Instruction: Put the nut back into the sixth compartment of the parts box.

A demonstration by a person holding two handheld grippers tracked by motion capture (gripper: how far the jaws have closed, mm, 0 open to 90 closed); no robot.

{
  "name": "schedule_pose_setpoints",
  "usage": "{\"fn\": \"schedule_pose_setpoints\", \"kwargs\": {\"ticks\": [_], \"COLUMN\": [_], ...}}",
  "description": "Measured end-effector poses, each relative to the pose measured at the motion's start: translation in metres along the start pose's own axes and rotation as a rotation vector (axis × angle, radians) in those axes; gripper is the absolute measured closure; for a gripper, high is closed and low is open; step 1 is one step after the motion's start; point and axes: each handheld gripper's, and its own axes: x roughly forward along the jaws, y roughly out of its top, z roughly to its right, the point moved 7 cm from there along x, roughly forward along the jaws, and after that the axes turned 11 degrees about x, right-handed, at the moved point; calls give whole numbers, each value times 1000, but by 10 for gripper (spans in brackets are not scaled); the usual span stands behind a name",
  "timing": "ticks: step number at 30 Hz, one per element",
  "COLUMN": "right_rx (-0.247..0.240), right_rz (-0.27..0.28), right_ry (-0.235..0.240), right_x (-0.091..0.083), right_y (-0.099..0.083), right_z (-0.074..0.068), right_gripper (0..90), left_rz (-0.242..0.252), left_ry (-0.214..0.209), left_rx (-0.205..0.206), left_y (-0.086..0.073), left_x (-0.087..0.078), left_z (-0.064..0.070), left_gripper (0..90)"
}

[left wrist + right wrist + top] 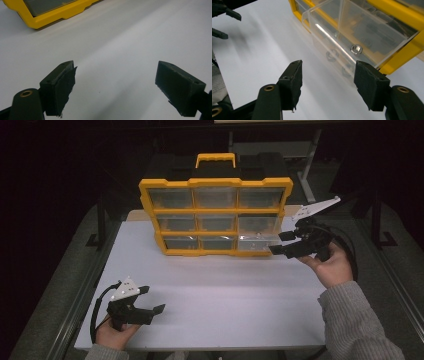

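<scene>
A yellow organizer with clear drawers stands upright at the back of the white table. Its bottom-right drawer is pulled out; in the right gripper view this clear drawer holds a metal nut and other small hardware. My right gripper is open just in front of that drawer, its jaws spread wide with nothing between them. My left gripper rests low at the table's front left, open and empty, with the organizer's yellow corner far ahead.
A black case with a yellow handle stands behind the organizer. Dark floor and table legs surround the table. The left gripper appears far off in the right gripper view. White tabletop stretches between the two grippers.
</scene>
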Motion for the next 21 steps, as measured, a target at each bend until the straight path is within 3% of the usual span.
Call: {"fn": "schedule_pose_setpoints", "kwargs": {"ticks": [5,16,21], "right_rx": [6,19,36], "right_rz": [-2,2,6], "right_ry": [-4,-12,-16], "right_x": [2,7,15], "right_y": [-12,-36,-53], "right_z": [-1,2,3], "right_gripper": [347,302,285], "left_rz": [-3,21,16], "left_ry": [-3,0,1], "left_rx": [4,-32,-16], "left_y": [0,2,2], "left_x": [0,2,2], "left_z": [0,3,2], "left_gripper": [160,160,160]}}
